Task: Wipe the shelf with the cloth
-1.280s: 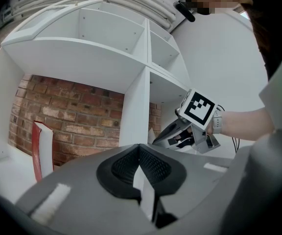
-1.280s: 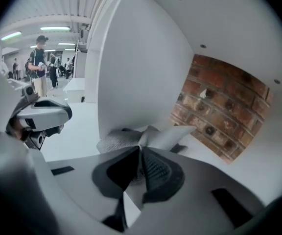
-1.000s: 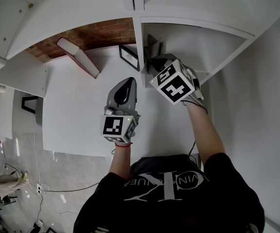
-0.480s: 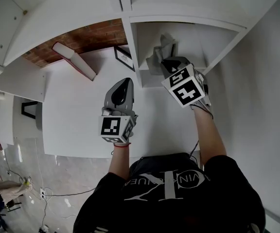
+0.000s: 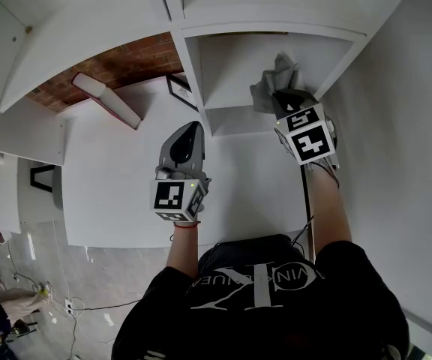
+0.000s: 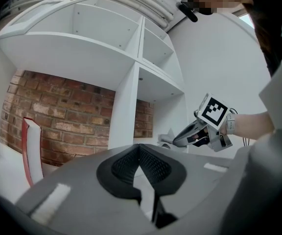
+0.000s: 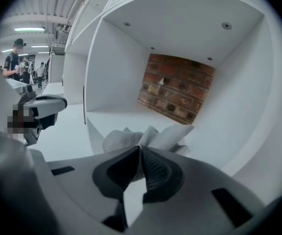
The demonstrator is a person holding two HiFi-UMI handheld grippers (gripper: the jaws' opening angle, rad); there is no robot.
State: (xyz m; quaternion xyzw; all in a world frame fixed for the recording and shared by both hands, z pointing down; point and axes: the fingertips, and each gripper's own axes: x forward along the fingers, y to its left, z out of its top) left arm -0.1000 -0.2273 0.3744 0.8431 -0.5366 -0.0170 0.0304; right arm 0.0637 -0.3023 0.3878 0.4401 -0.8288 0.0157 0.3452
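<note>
A crumpled grey cloth (image 5: 274,79) rests on the floor of the white shelf compartment (image 5: 231,120), close to its right wall. My right gripper (image 5: 282,96) points down into that compartment and is shut on the cloth (image 7: 148,137), which bunches out past the pinched jaws. Brick shows at the back of the compartment (image 7: 177,89). My left gripper (image 5: 193,128) hovers level over the white table, left of the compartment's divider (image 5: 193,73). It is shut with nothing in it (image 6: 140,150). From the left gripper view, the right gripper (image 6: 180,140) reaches in with the cloth (image 6: 166,138) at its tip.
A red and white book (image 5: 109,96) leans in the left compartment against the brick back wall (image 5: 130,60). A small framed picture (image 5: 178,90) stands beside the divider. More white shelf compartments rise above. People (image 7: 13,58) stand far off at the left.
The right gripper has slid the cloth rightward across the compartment floor, from beside the divider to near the right wall. The left gripper has stayed in place.
</note>
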